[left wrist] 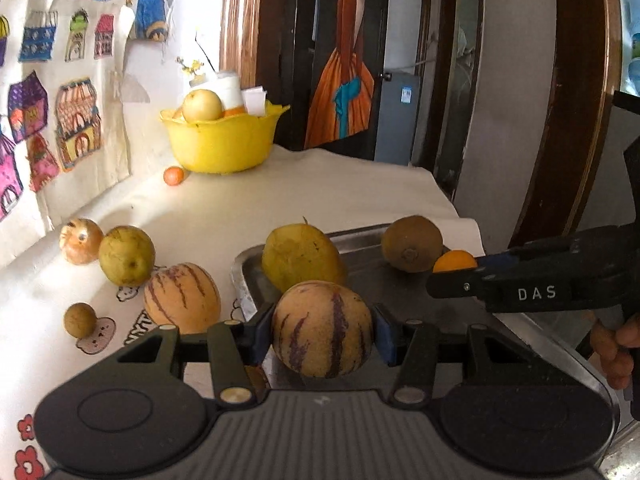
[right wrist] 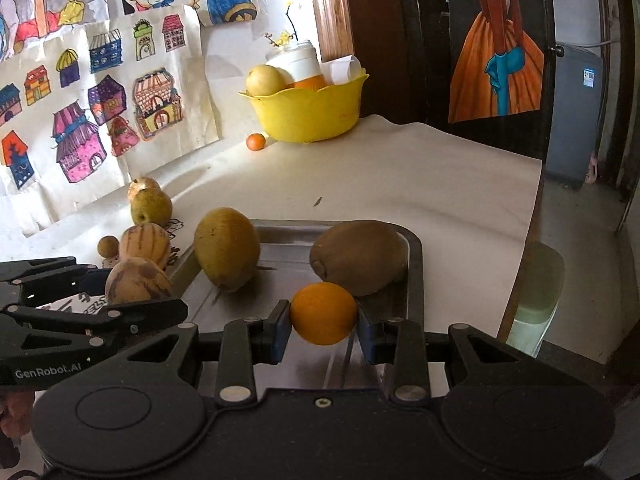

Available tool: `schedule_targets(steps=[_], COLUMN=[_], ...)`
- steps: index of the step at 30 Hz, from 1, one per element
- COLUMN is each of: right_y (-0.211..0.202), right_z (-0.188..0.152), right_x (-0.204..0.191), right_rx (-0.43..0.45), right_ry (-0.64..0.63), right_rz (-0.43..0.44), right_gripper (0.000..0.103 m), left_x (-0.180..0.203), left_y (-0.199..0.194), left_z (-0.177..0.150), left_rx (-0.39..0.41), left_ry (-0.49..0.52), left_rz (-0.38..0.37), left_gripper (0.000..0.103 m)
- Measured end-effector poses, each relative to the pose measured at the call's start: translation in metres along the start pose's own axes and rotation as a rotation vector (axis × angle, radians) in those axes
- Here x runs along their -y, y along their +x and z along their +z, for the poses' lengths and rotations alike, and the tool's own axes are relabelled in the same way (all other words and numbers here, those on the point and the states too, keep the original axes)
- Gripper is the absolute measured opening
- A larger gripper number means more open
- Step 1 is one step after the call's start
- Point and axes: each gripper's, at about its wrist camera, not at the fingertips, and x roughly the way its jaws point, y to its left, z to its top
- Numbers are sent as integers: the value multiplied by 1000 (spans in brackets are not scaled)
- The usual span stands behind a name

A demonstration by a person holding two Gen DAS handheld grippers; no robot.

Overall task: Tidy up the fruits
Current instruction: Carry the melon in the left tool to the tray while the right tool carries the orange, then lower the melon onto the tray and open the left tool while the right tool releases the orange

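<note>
Both grippers carry fruit over the metal tray (right wrist: 414,252), the landmark here. The left gripper (left wrist: 323,330) is clamped on a striped melon-like fruit (left wrist: 322,328) above the tray's near left corner; the right gripper (right wrist: 323,314) is clenched on a small orange (right wrist: 323,313) just before the brown kiwi-like fruit (right wrist: 360,256) lying in the tray. A yellow-green fruit (right wrist: 227,247) rests at the tray's left wall. The step in hand appears to be delivery; next, each fruit needs lowering onto bare tray floor before release. More fruit waits left of the tray on a pale cloth-covered table (right wrist: 400,168); a yellow bowl (right wrist: 308,110) stands far behind, below children's drawings (right wrist: 100,92).
</note>
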Motion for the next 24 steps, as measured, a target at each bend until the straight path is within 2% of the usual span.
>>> schedule_targets(steps=[5, 24], right_y=[6, 12], right_z=[-2, -5], right_x=[3, 5], right_rx=[-15, -30], right_ry=[8, 20], right_rz=[-4, -20], right_gripper=[37, 37], left_x=[-4, -1], left_y=[11, 24], left_z=[1, -2], left_rx=[-25, -49], left_ry=[-7, 22], left_rz=[-20, -13], left_gripper=[55, 56])
